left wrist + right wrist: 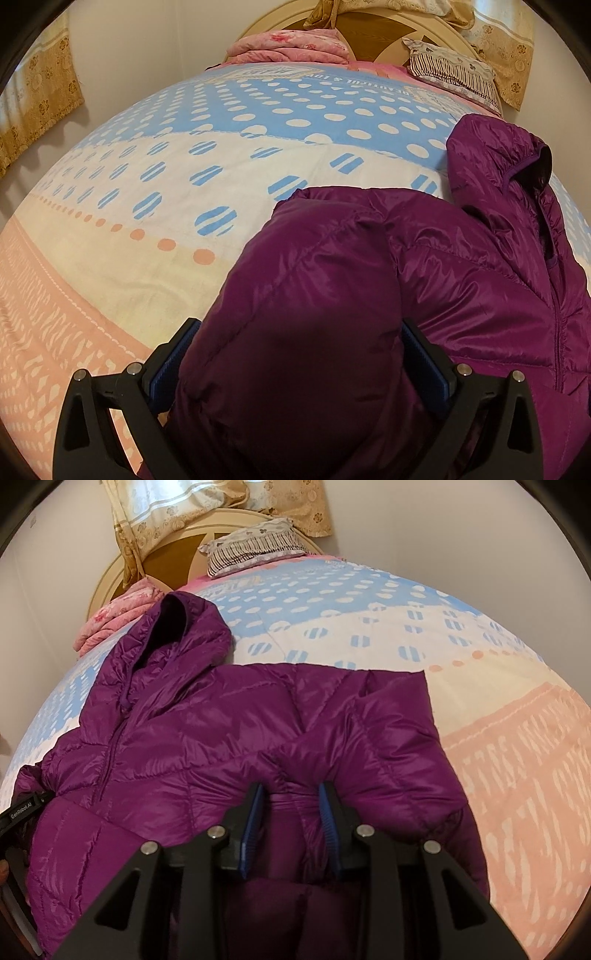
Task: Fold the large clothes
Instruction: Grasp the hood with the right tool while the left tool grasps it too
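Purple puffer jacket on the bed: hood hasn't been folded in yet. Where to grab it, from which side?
Grip the hood at its peak, where the rim doubles into a pinchable ridge. Come from the headboard side, pinching low across that ridge; the hood lies flat and free on the bedspread, pointing away from the jacket body. Both grippers look closed on jacket folds already.

On my bedsheet (258,110), near the far end by the pillow, a line of pale capital letters runs upside down from where I stand; I can make out "BEAUTIFUL & LOV", and the rest is too faint to read. On the black body of my left gripper (22,805), seen at the edge of the right wrist view, small white print reads "GenRobot.AI".
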`<state>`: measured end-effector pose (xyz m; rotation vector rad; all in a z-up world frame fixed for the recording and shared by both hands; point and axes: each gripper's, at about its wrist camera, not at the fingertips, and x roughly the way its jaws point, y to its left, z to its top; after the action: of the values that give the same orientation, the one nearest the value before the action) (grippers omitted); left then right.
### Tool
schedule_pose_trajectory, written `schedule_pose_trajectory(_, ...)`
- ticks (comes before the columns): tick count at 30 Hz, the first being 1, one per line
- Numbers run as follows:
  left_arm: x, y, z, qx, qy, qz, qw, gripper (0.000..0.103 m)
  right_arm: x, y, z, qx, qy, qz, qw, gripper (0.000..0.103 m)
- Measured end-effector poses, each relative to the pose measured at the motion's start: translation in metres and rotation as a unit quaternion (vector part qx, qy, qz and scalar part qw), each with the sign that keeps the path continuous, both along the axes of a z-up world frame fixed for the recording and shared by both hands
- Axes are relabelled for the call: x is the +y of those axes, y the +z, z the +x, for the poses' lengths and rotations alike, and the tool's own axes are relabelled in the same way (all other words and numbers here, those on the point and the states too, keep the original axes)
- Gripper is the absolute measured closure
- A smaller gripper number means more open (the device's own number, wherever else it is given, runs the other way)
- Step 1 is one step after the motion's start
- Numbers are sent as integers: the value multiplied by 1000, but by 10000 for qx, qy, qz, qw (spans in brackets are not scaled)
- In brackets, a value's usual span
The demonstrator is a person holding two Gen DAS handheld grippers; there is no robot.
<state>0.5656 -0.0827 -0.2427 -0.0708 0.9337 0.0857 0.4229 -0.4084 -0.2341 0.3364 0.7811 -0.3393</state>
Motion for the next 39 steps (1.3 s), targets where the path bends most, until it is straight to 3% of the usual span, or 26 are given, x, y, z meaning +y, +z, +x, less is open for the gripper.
schedule_pose_trajectory(18,1,0,1,30,-27,-30,10000,1,0,0,0,2,-6,-62,10000,68)
schedule_pose_trajectory(20,1,4,4,218,-201,-5,9996,1,0,1,1,-15,112,42,9999,58)
schedule_pose_trajectory(22,-1,18,4,338,-494,69,9982,1,4,6,6,124,491,157,9986,26)
schedule_pose_trajectory(23,-1,29,2,231,-626,54,9978,1,8,14,7,269,666,123,9973,22)
schedule_pose_trajectory(25,1,60,1,-181,-854,-167,9960,1,11,30,7,147,855,106,9962,21)
schedule_pose_trajectory(28,-6,87,20,-319,-1105,-434,9924,1,6,62,21,-160,987,-5,9950,19)
schedule_pose_trajectory(30,-17,94,44,-301,-1114,-413,9925,1,-7,77,44,-369,1005,203,9940,13)
schedule_pose_trajectory(39,-71,74,159,-16,-1148,-224,9931,1,-34,83,173,-289,1058,-198,9938,13)
